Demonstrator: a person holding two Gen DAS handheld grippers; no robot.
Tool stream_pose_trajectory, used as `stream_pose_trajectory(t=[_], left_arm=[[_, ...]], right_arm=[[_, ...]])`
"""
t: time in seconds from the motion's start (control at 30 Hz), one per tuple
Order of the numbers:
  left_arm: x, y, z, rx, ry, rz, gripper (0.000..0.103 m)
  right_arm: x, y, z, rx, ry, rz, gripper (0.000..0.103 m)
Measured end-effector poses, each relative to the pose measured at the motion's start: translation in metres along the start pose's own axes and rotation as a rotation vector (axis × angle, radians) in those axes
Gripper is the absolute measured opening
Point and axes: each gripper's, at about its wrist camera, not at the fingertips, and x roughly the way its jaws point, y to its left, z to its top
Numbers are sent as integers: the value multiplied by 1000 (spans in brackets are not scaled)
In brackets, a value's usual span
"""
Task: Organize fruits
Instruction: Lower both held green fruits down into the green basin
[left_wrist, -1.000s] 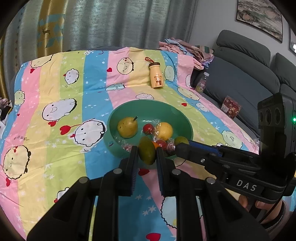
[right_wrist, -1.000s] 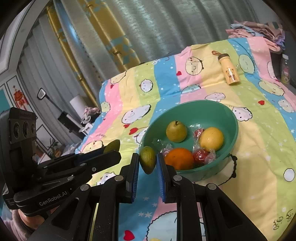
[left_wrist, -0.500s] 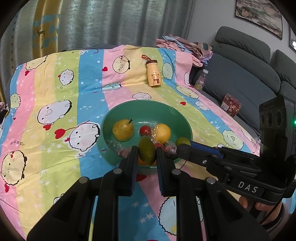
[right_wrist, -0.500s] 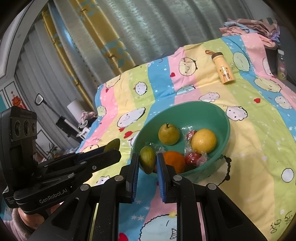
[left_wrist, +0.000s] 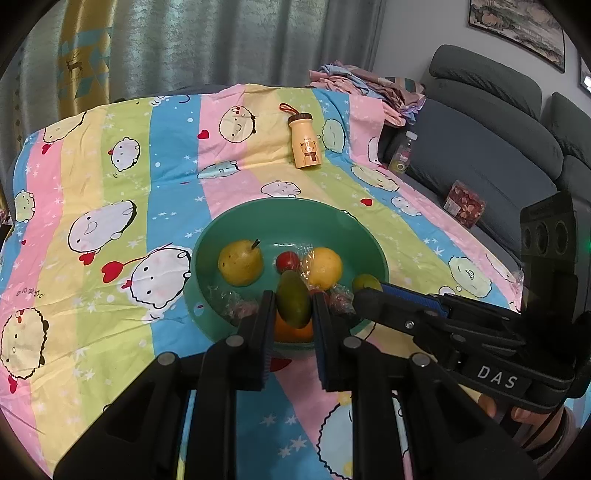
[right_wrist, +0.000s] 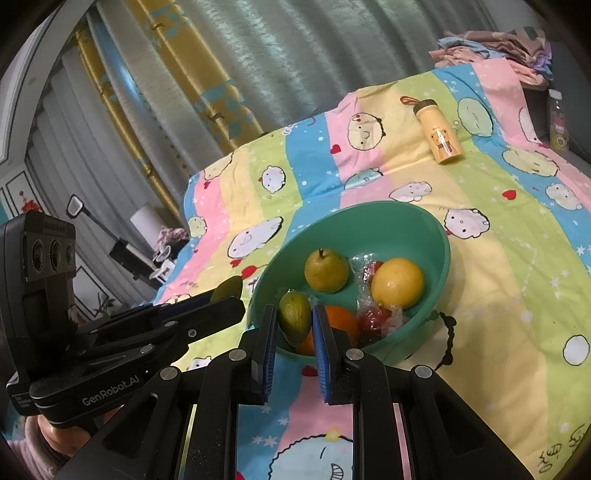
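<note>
- Left wrist view: the left tongs (left_wrist: 293, 314) pinch a green mango (left_wrist: 293, 303) between their blue pads, holding it over the near rim of the green bowl (left_wrist: 288, 218).
- The bowl stands on a table under a striped cartoon cloth (left_wrist: 110, 177); inside lie a pear (left_wrist: 240, 262), a yellow citrus fruit (left_wrist: 325, 267), a small red fruit (left_wrist: 288, 261) and an orange (left_wrist: 291, 332) partly hidden behind the mango.
- The right tongs (left_wrist: 364, 290) come in from the right, pinching a second green fruit (left_wrist: 365, 283) beside the bowl's right rim.
- A yellow bottle (left_wrist: 304, 142) lies on the cloth well behind the bowl.
- Right wrist view: the right tongs (right_wrist: 294, 319) are pressed on their green fruit (right_wrist: 294, 317) over the bowl's (right_wrist: 417, 221) near left rim.
- The left tongs (right_wrist: 227, 299) sit to the left, just outside the bowl, with the mango's tip (right_wrist: 229, 288) showing above them.
</note>
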Motion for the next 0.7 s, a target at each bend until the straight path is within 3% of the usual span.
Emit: stream_pose_trajectory(t=[0.7], left_arm=[[30, 2, 12, 10, 34, 9, 19]], right_arm=[[16, -18, 10, 17, 5, -9, 21]])
